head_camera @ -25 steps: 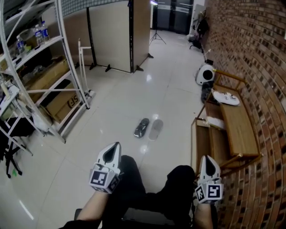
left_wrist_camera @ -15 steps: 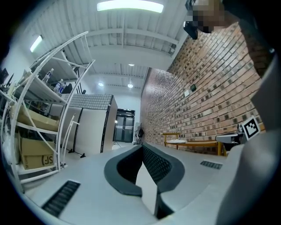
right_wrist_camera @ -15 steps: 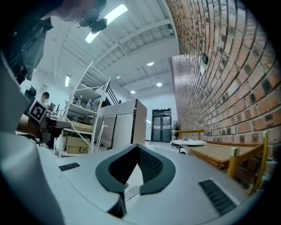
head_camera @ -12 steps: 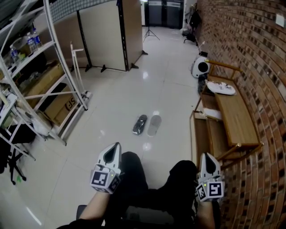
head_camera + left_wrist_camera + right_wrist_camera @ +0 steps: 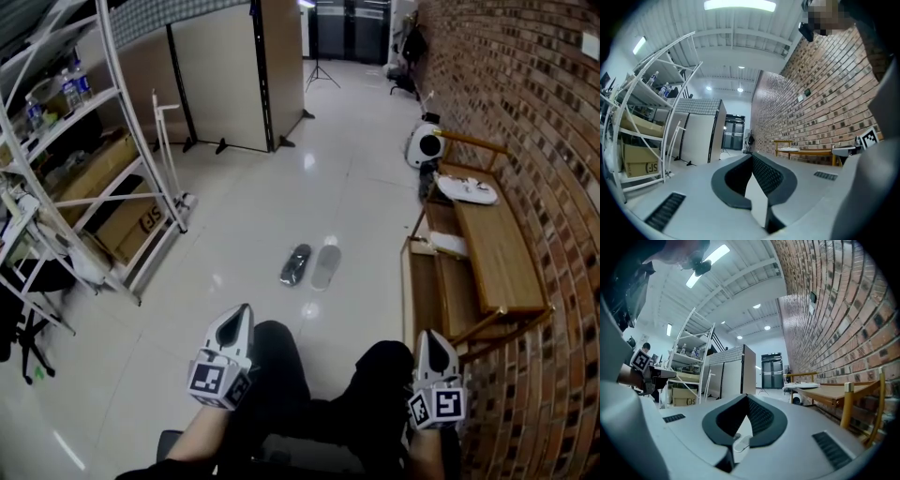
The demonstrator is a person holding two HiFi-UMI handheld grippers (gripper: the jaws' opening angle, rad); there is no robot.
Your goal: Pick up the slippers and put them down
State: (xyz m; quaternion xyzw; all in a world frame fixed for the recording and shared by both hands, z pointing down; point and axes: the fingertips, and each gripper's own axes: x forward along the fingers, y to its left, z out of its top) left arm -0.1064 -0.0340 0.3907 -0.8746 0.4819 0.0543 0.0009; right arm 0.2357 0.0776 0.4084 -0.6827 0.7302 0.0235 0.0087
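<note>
A dark slipper [image 5: 296, 265] and a grey slipper [image 5: 326, 267], both long flat ovals, lie on the glossy pale tile floor [image 5: 253, 216] at 12 o'clock from the person's knees. The grey one is just beside the dark one, at its 3 o'clock. The left gripper [image 5: 239, 317] and right gripper [image 5: 433, 339] have smooth white shells and black grid-textured pads [image 5: 764, 176]. They hover over the knees, well short of the slippers, jaws closed to a point on nothing. Rough brick wall [image 5: 553, 141] runs at 3 o'clock.

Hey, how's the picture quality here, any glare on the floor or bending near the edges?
Head view: sharp, with ceiling-light glare spots on the glossy floor around the slippers, and the brick wall bows. Left gripper view: strong fisheye, dark corners, curved shelving. Right gripper view: same bending, bright ceiling lights.
</note>
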